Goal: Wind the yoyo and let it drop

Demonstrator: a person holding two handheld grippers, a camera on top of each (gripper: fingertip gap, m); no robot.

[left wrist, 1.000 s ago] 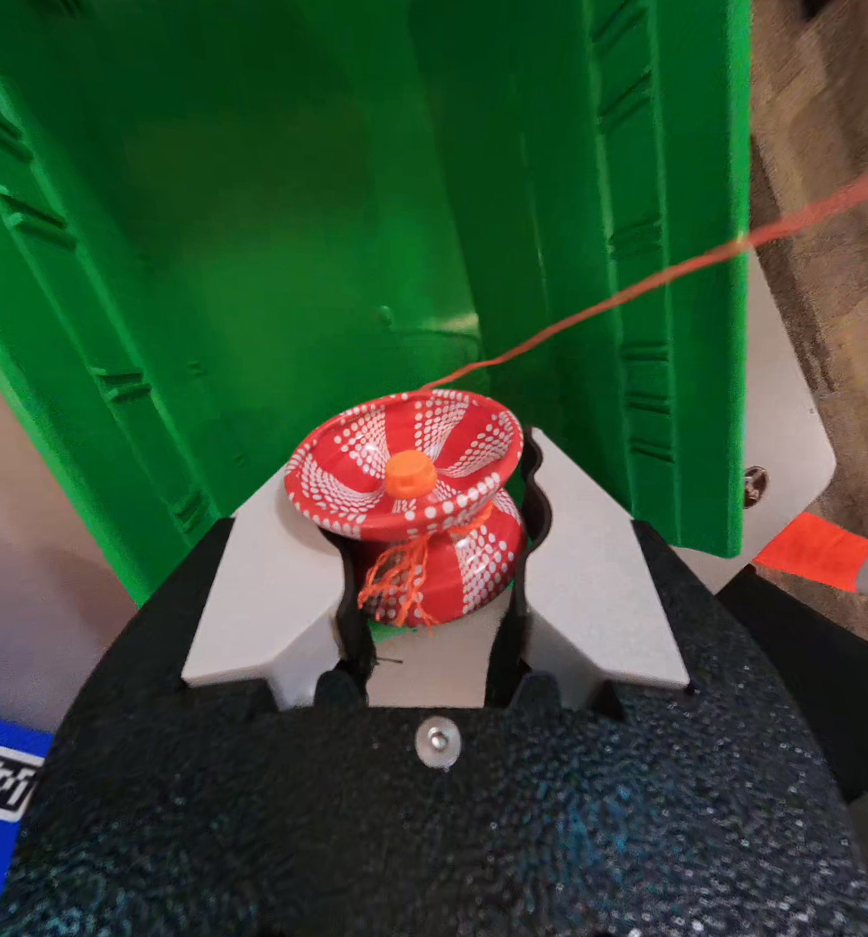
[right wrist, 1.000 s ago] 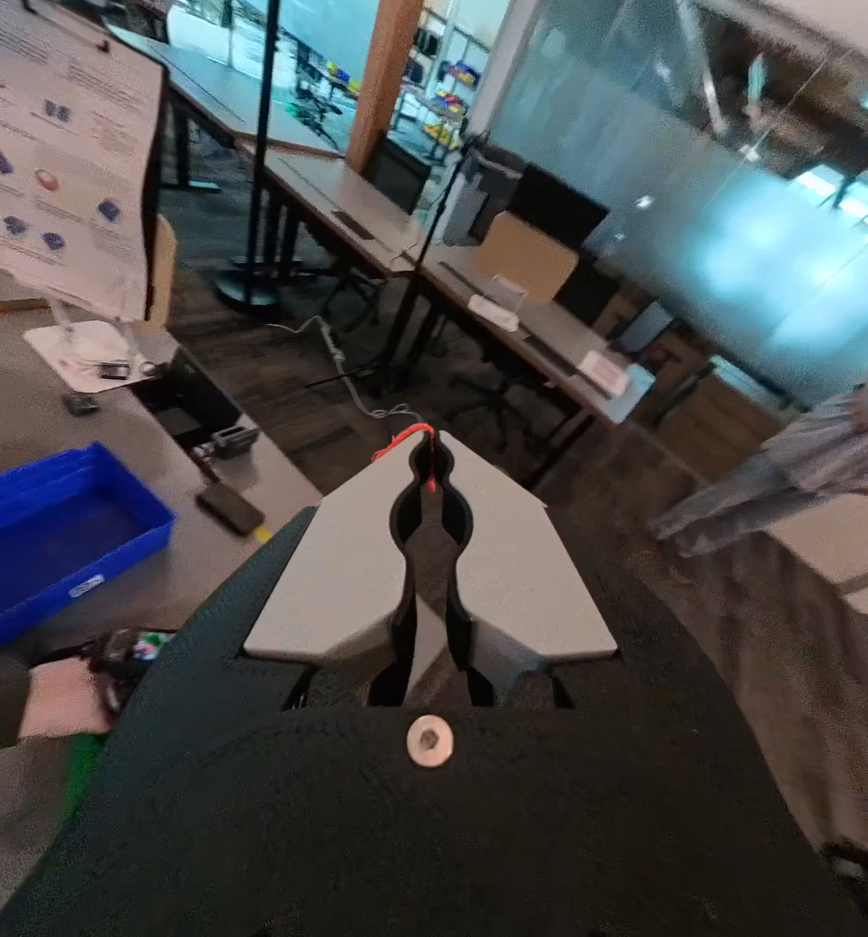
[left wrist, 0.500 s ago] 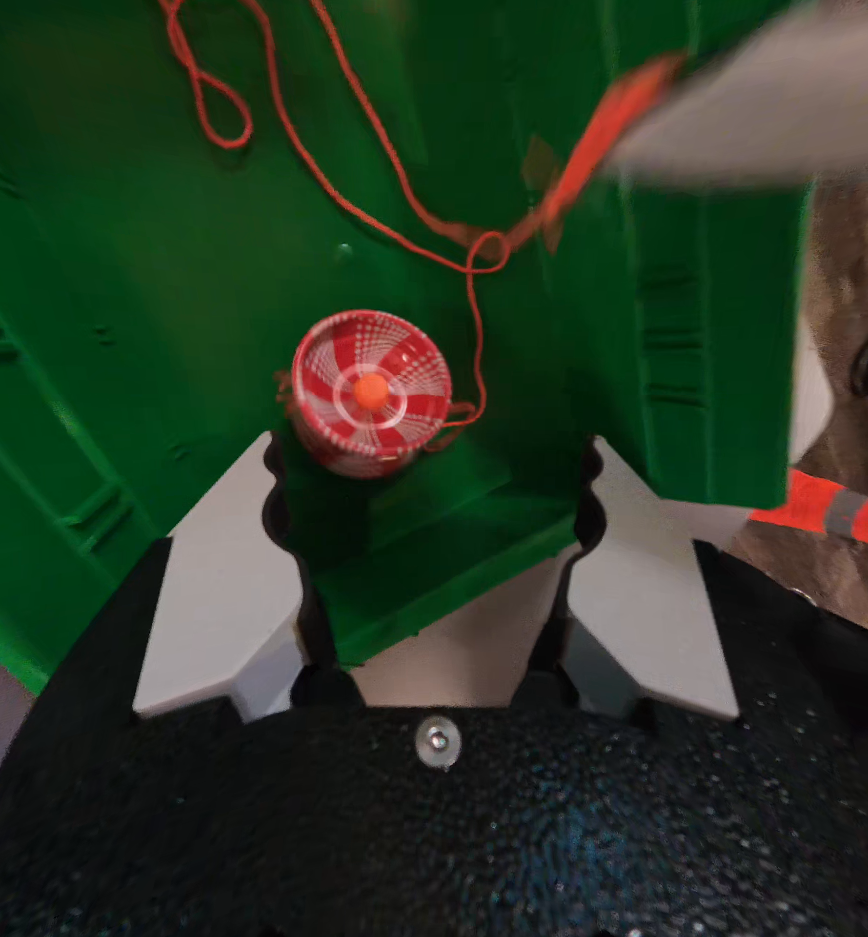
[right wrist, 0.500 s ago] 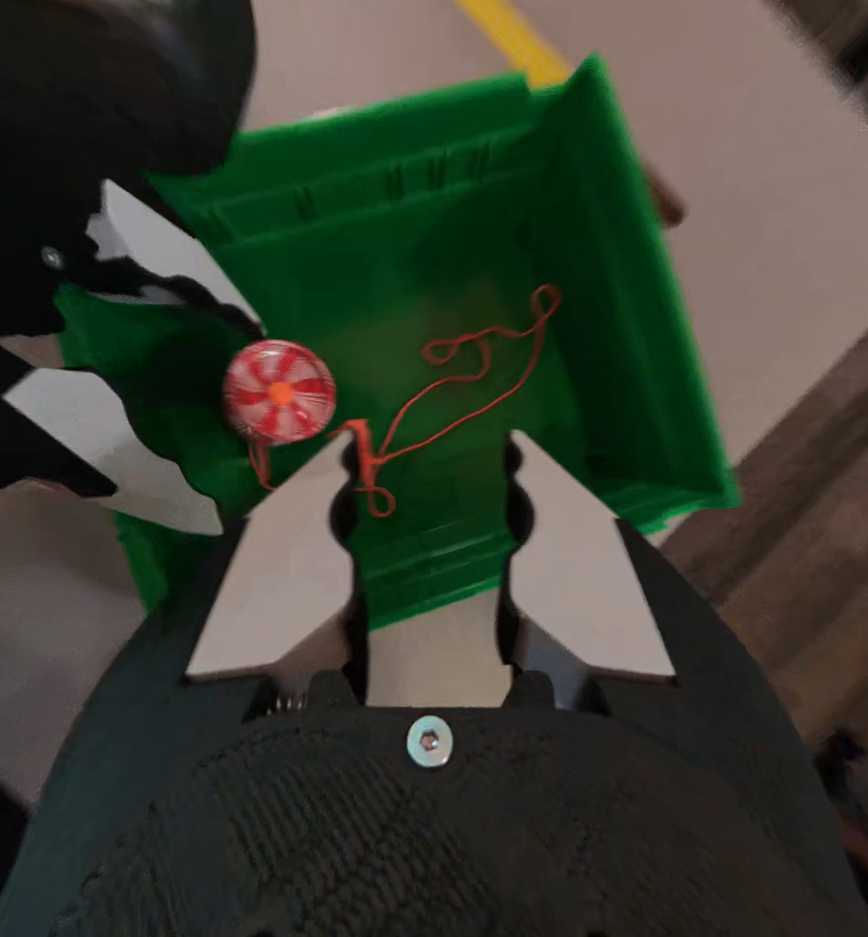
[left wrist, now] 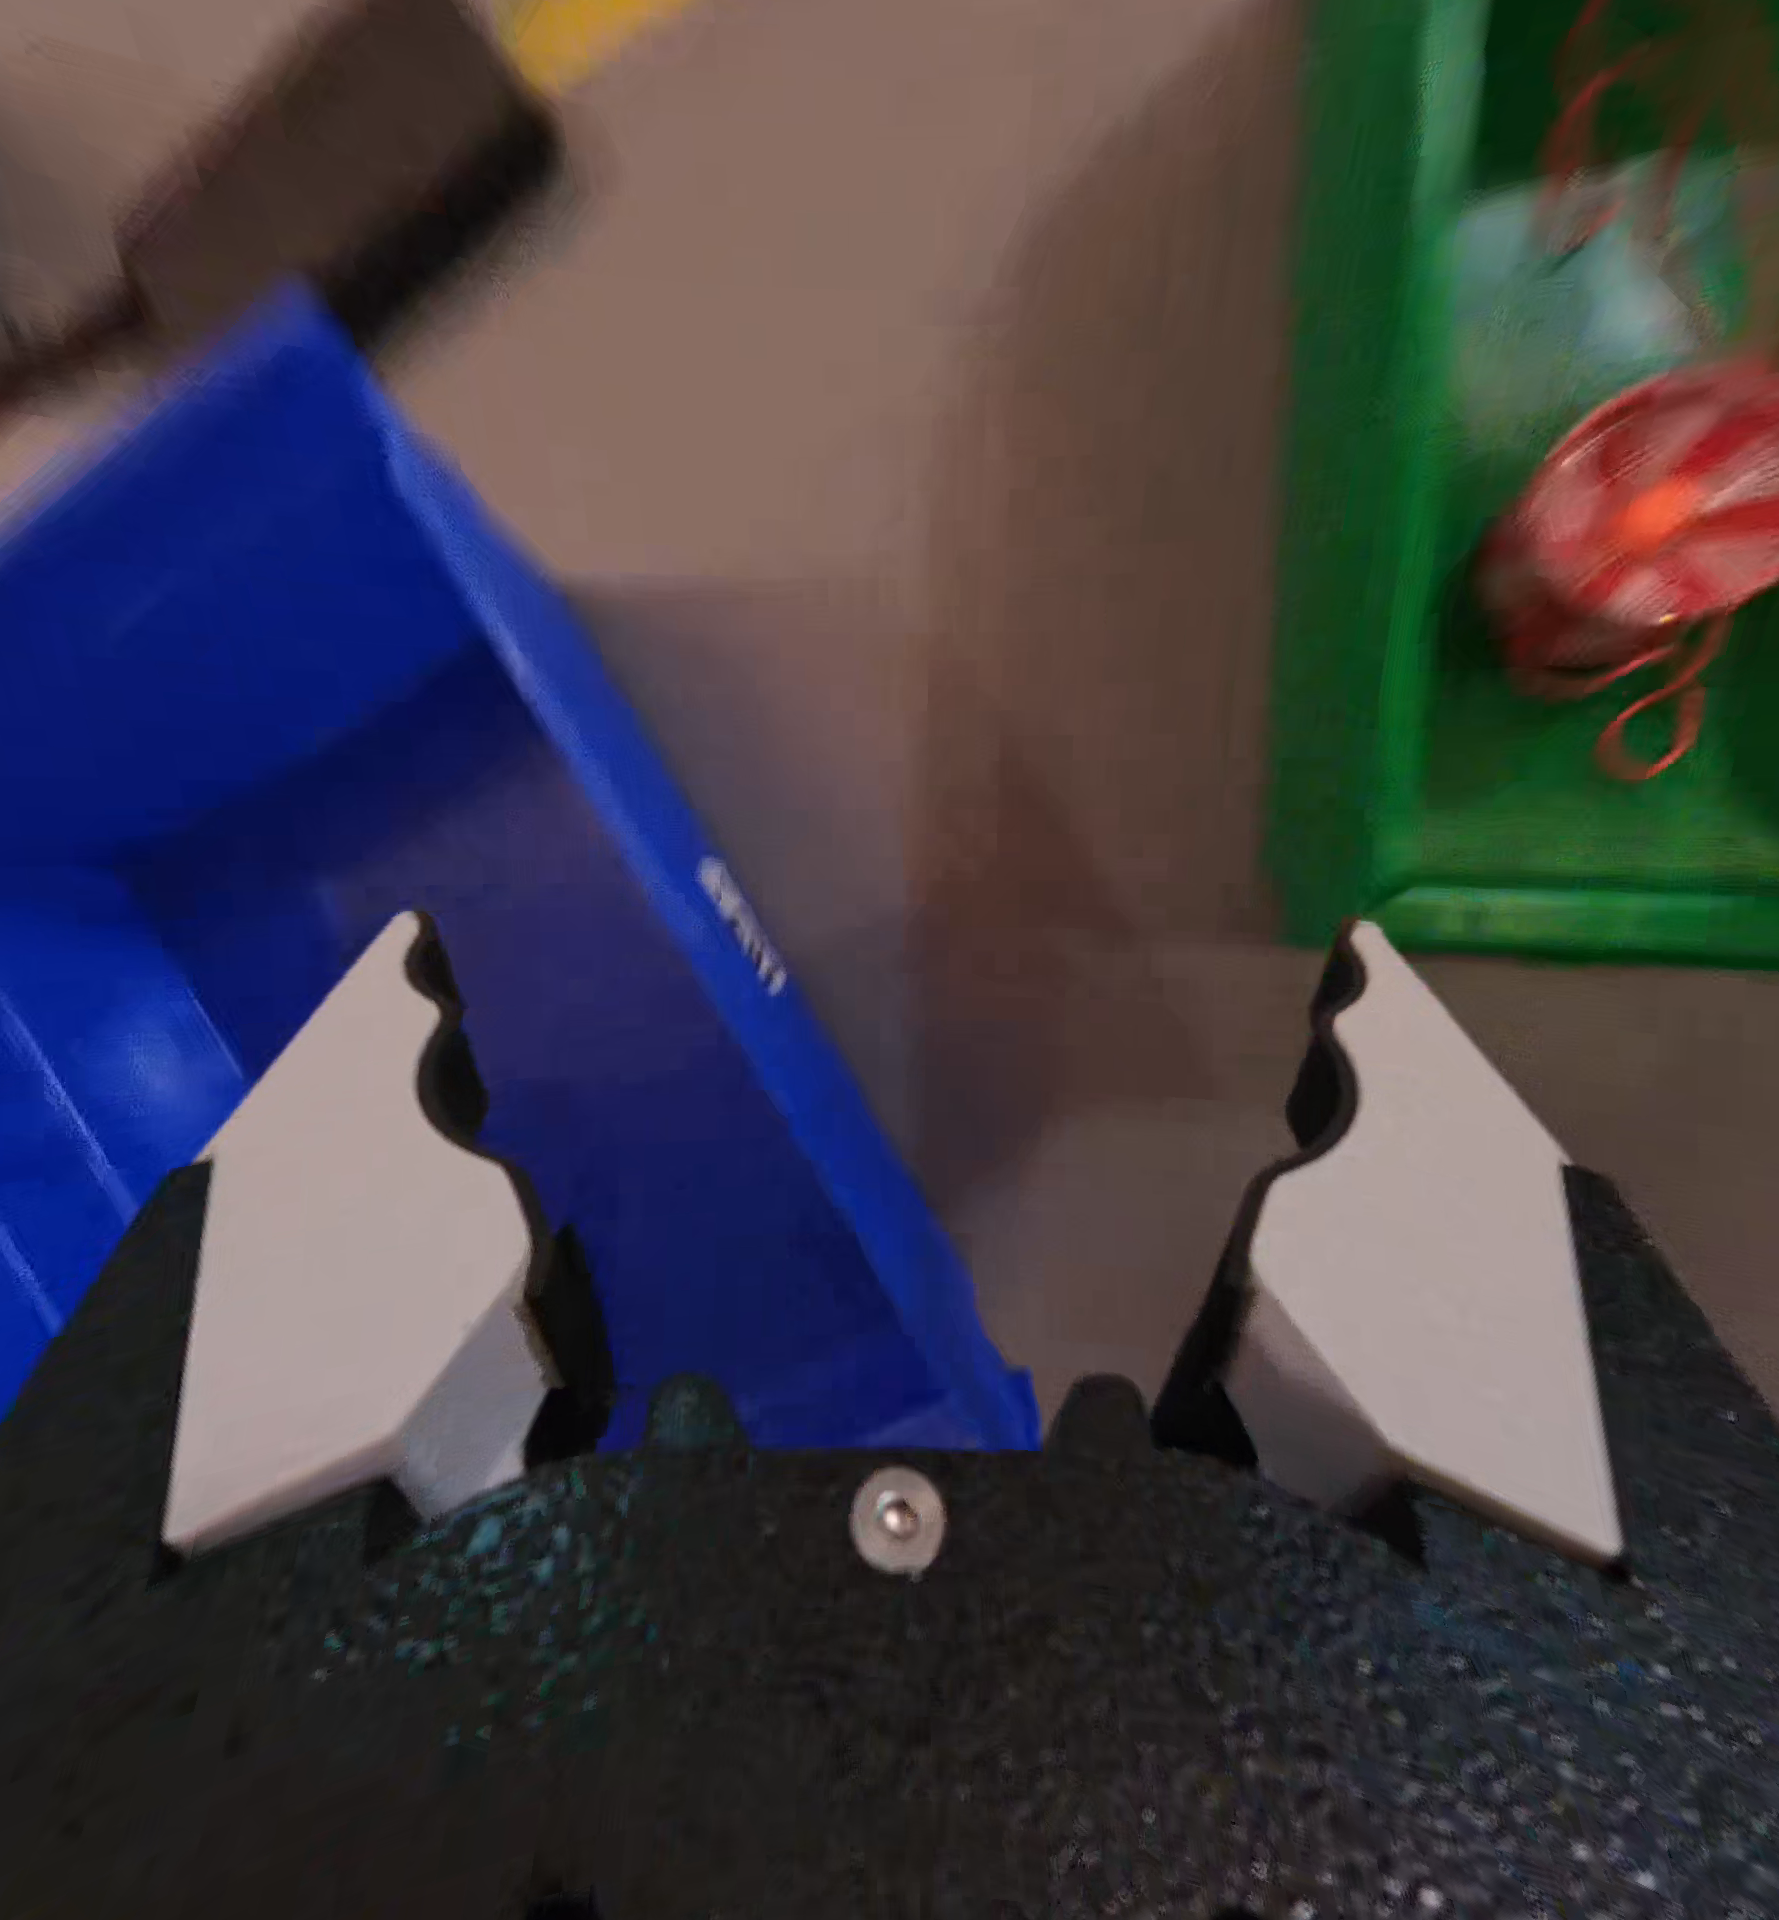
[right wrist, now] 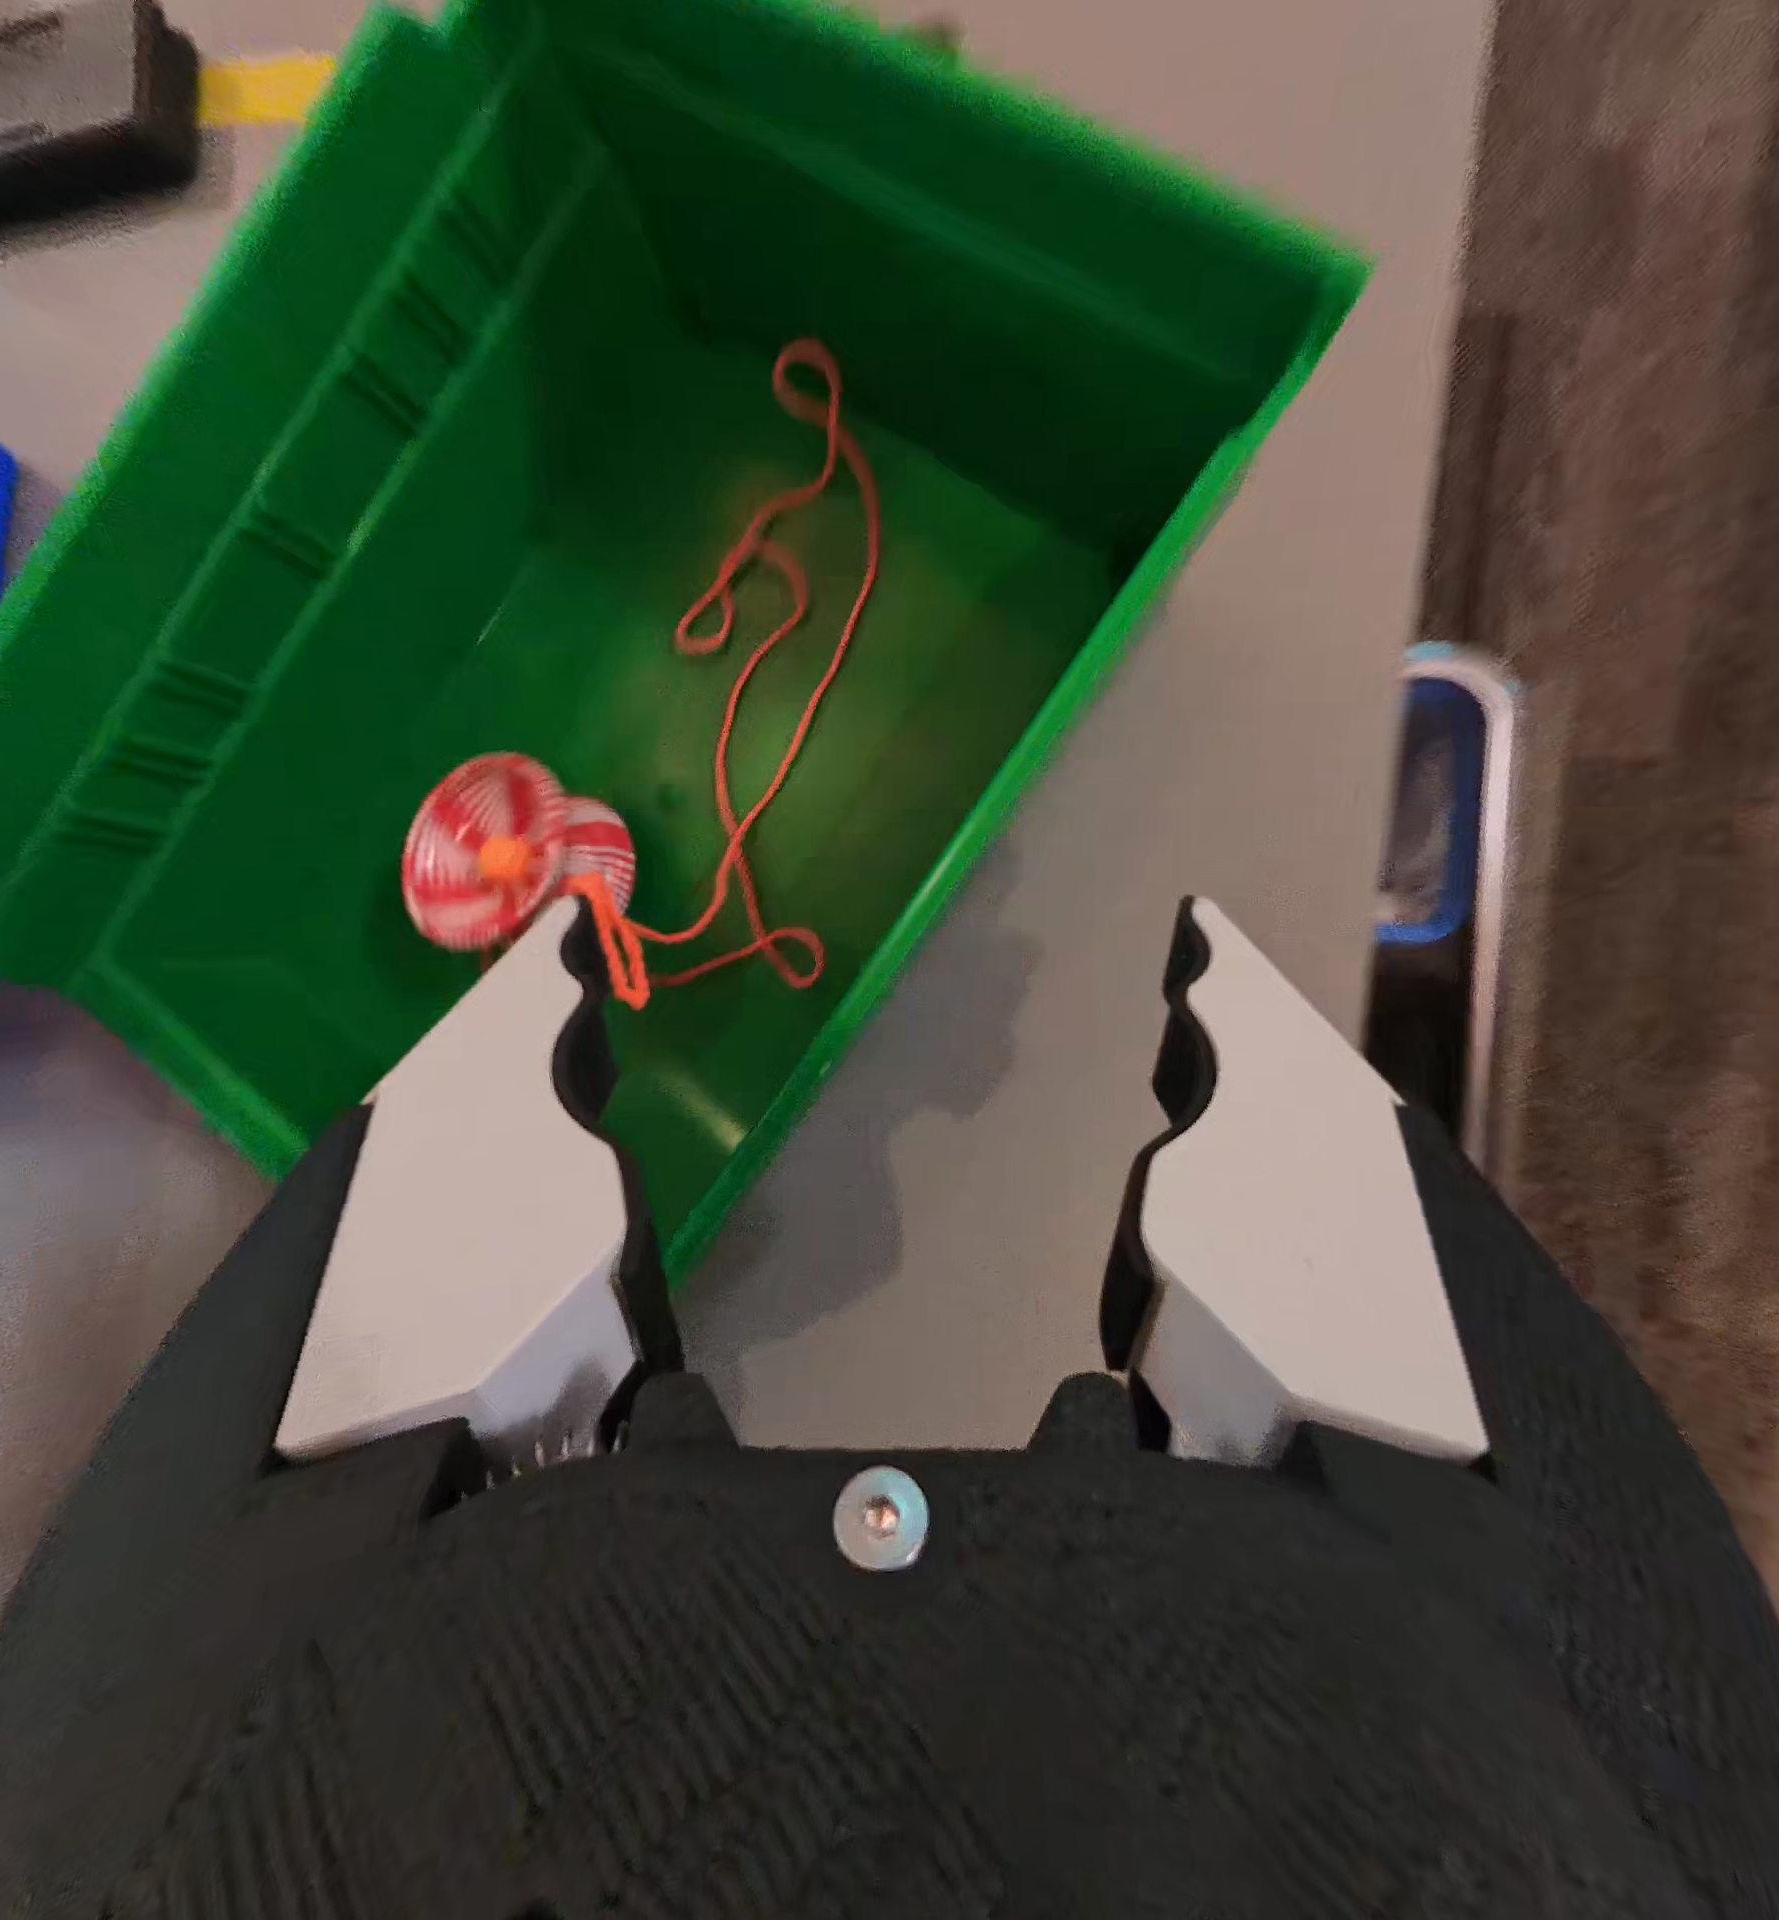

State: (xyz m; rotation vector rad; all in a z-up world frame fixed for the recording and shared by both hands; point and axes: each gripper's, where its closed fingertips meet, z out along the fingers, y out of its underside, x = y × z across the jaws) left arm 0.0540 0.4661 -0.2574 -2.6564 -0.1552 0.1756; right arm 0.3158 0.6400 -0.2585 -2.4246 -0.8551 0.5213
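Both tools have pulled back, wide apart and empty; one yoyo (right wrist: pixel 516 852) lies in one green bin (right wrist: pixel 365 499).

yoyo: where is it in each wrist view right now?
Left wrist view: yoyo at the right edge, upper half, blurred, inside the green bin.
Right wrist view: yoyo left of centre, on the bin floor by the left wall, beyond the left fingertip.
Shared landmark: the green bin, orange string loose inside.

Red-and-white swirled yoyo (right wrist: pixel 511 852) on its edge in green bin (right wrist: pixel 272 540), orange string (right wrist: pixel 760 707) loose, unwound
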